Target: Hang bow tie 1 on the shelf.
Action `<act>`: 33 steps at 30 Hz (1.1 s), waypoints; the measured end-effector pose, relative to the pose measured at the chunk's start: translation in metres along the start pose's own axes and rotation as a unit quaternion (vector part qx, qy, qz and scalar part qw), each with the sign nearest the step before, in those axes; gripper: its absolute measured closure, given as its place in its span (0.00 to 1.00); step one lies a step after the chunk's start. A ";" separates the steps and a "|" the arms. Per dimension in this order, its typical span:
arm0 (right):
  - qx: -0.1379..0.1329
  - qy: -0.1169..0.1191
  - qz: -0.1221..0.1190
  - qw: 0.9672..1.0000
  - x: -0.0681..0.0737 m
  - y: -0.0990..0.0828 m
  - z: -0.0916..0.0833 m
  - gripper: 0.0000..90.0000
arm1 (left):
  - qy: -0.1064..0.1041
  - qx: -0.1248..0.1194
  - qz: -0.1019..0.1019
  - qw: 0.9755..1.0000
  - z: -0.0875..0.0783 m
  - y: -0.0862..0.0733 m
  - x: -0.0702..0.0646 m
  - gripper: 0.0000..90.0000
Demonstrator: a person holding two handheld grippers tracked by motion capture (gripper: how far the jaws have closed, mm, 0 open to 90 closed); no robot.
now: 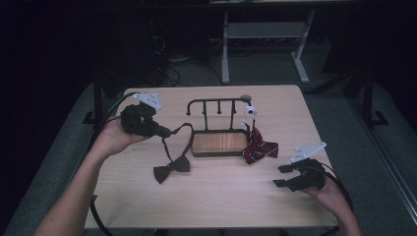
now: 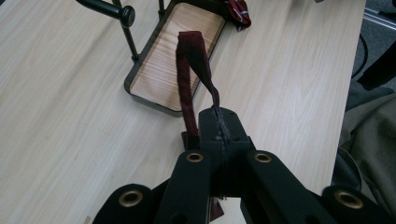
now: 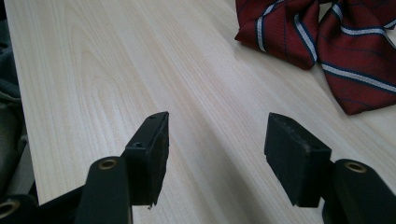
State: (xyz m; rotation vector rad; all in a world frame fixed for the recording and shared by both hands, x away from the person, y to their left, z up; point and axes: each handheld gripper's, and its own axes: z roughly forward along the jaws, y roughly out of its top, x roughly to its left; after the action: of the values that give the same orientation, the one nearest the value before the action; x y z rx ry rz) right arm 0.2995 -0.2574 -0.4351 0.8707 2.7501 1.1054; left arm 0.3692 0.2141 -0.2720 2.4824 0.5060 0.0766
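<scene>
High view: pale wooden table (image 1: 216,196) in a dark room; left hand-held gripper (image 1: 164,132) pinches a bow-tie strap (image 1: 178,132), right hand-held gripper (image 1: 281,175) gapes.

Where things lie on our table

At the middle of the table (image 1: 216,196) we see the tray (image 1: 219,143), with the peg rack (image 1: 216,102) rising along its far edge. The striped bow tie (image 1: 259,149) lies just right of the tray, touching its corner. The plain bow tie (image 1: 171,168) lies in front and left of the tray; its strap (image 1: 169,139) runs up to our left gripper (image 1: 164,132) at the left. Our right gripper (image 1: 282,175) sits near the front right, in front of the striped bow tie.
</scene>
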 end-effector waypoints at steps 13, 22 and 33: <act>-0.001 0.000 0.000 1.000 0.000 0.000 -0.001 0.44 | 0.004 0.013 0.008 1.000 -0.004 0.014 0.004 1.00; 0.000 -0.001 -0.005 1.000 0.002 0.002 0.000 0.44 | 0.011 0.013 0.003 1.000 -0.008 0.024 0.011 1.00; 0.000 -0.002 0.000 1.000 0.002 0.002 -0.002 0.44 | 0.019 0.022 -0.003 1.000 -0.009 0.033 0.019 1.00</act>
State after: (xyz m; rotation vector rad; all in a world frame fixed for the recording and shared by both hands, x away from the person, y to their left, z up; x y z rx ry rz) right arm 0.2982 -0.2569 -0.4319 0.8709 2.7468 1.1036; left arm 0.3960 0.2013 -0.2467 2.5276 0.5359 0.1128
